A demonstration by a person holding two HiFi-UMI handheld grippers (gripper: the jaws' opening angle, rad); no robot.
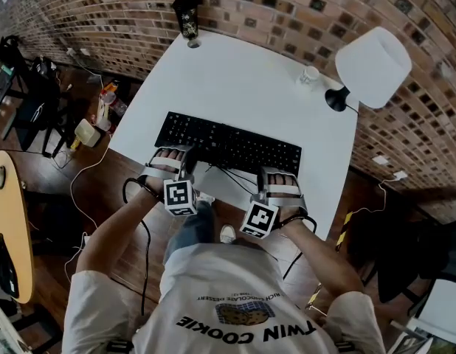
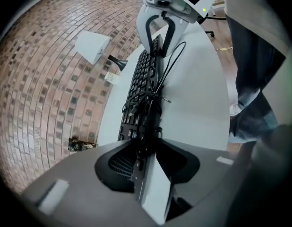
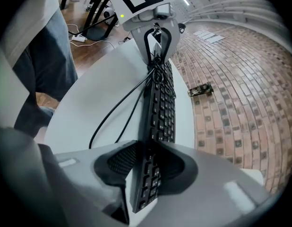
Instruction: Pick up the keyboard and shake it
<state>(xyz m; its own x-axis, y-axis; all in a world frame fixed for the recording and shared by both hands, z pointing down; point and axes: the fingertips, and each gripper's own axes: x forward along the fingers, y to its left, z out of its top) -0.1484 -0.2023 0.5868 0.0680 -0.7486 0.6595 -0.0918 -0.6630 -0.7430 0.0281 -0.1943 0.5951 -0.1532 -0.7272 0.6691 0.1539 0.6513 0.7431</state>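
Left gripper (image 1: pixel 171 155), right gripper (image 1: pixel 280 179) clamp keyboard (image 1: pixel 228 144) — long axis crosswise.

I see a brick wall (image 1: pixel 287 6) running along the far side and down the right. A white table (image 1: pixel 235 80) stands against it. A lamp (image 1: pixel 372 65) with a white shade sits at the table's far right, and a dark pot (image 1: pixel 188 17) at its far edge. The floor (image 1: pixel 47 198) is dark wood, with loose cables trailing across it on the left. At the near left I make out a round wooden table (image 1: pixel 10 227), with black bags (image 1: pixel 25 98) beyond it.
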